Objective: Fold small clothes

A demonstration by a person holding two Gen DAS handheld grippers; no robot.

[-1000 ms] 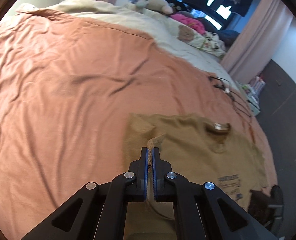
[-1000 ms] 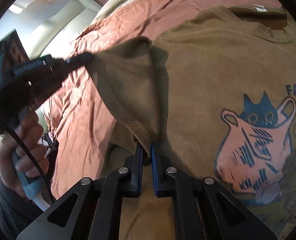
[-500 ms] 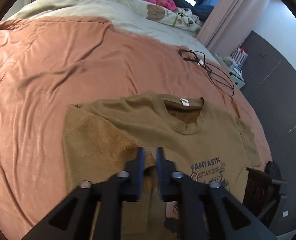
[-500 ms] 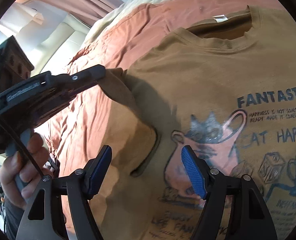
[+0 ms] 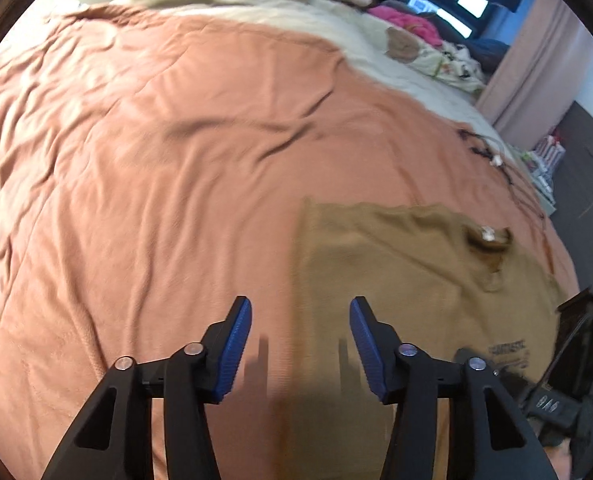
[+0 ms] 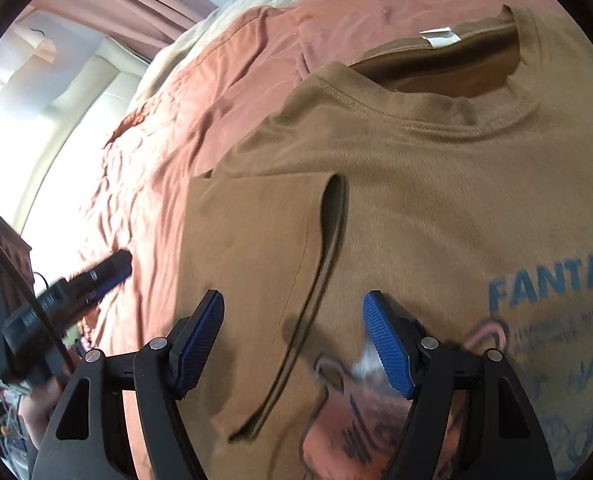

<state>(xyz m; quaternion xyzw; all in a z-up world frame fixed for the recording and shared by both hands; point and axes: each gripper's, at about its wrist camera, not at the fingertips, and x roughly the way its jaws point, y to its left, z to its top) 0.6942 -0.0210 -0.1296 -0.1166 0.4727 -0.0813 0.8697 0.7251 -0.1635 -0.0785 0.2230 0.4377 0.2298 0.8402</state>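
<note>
Rumpled orange bedding (image 5: 168, 152) covers most of the bed, with a cream blanket (image 5: 296, 24) along its far edge under soft toys and a pink bundle that are too blurred to sort out. Dark windows and a pink curtain (image 5: 536, 64) close off the far side of the room.

A brown T-shirt (image 6: 436, 184) lies flat near the bed's near edge, front up, its neck opening and white label (image 6: 438, 37) toward the far edge. One sleeve (image 6: 256, 248) is folded inward over the chest, its hem a dark slit running down the front. The blue lettering and the cat drawing are cut off by the right tool's view at the right and bottom, so only part of the wording reads.

The left tool (image 5: 300, 344) hangs over the shirt's folded side edge, jaws opening, nothing between its blue pads; in the right tool's view it shows only as a dark blurred shape at the left, with the hand under it barely visible. The right tool (image 6: 292, 344) stands over the sleeve hem with jaws wide apart, its pads not pressing the cloth. Whether its tips touch the shirt cannot be told.
</note>
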